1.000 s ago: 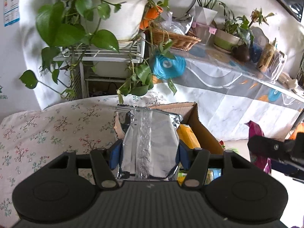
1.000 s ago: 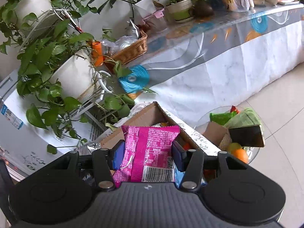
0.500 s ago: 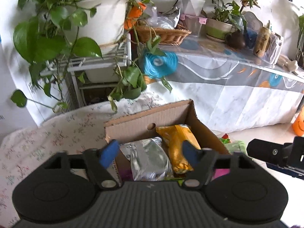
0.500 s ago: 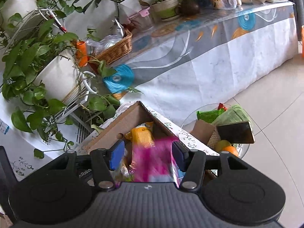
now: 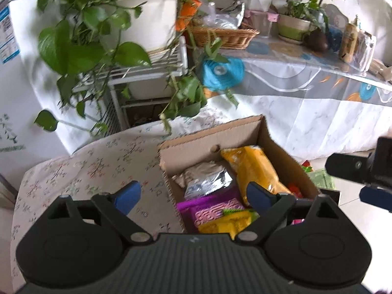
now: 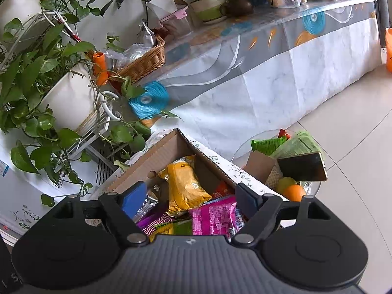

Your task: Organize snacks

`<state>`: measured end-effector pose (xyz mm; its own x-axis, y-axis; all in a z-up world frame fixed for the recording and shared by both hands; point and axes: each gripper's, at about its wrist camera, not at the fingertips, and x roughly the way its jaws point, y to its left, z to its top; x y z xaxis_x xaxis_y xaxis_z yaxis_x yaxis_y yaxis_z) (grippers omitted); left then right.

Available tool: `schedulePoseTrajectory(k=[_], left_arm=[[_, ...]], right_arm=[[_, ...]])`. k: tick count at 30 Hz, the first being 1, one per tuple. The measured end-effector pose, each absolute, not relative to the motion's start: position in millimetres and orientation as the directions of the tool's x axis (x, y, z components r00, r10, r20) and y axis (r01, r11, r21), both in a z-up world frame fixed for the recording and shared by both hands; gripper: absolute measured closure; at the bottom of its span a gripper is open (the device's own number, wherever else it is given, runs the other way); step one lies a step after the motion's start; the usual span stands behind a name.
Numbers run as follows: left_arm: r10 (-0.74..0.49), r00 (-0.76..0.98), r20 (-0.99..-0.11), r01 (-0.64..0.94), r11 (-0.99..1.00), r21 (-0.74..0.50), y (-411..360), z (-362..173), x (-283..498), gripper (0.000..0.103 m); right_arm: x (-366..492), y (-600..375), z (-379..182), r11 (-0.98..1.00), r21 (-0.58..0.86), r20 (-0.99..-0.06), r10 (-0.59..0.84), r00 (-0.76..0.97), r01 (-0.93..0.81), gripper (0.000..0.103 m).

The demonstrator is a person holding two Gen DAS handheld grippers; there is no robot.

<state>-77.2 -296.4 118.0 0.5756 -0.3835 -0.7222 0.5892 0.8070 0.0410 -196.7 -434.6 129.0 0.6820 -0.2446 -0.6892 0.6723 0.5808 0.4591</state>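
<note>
An open cardboard box (image 5: 210,134) on a floral cloth holds several snack packets. The silver packet (image 5: 205,181) lies loose in it beside a yellow bag (image 5: 254,169) and a purple packet (image 5: 213,210). My left gripper (image 5: 193,196) hovers over the box's near left corner, its jaws opening with nothing between them. In the right wrist view the pink packet (image 6: 215,218) lies in the box (image 6: 137,171) next to the yellow bag (image 6: 183,186). My right gripper (image 6: 191,199) hangs above it, jaws opening and not touching it.
A round glass side table (image 6: 313,188) right of the box carries fruit, a phone and green packets. Potted plants on a white wire rack (image 5: 147,66) trail leaves over the box's far side. A long cloth-covered table (image 6: 269,56) stands behind. The right tool's black arm (image 5: 348,166) reaches in from the right.
Both grippers went from shut to open. The silver packet dropped out of the left one and the pink packet out of the right one; both now lie in the box.
</note>
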Motion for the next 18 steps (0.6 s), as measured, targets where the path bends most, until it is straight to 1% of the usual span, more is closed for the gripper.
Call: schedulePoseTrajectory(k=[6,10,18], left_arm=[[-0.353,0.566,-0.745,0.552,0.833,0.025,-281,115,-77,0.009],[-0.347,0.558,-0.754,0.522,0.853,-0.007,-270,116,-78,0.007],[-0.327,0.566,-0.757,0.461,0.887,-0.038,-248,122,-83,0.006]], right_arm=[[-193,-434,126,0.587,0.439,-0.704,-0.246,0.666,0.681,0.016],[-191,-432,127,0.607,0.405,-0.712,-0.260,0.652,0.684,0.012],[-187,-430,127,0.644,0.335,-0.725,-0.290,0.625,0.688,0.012]])
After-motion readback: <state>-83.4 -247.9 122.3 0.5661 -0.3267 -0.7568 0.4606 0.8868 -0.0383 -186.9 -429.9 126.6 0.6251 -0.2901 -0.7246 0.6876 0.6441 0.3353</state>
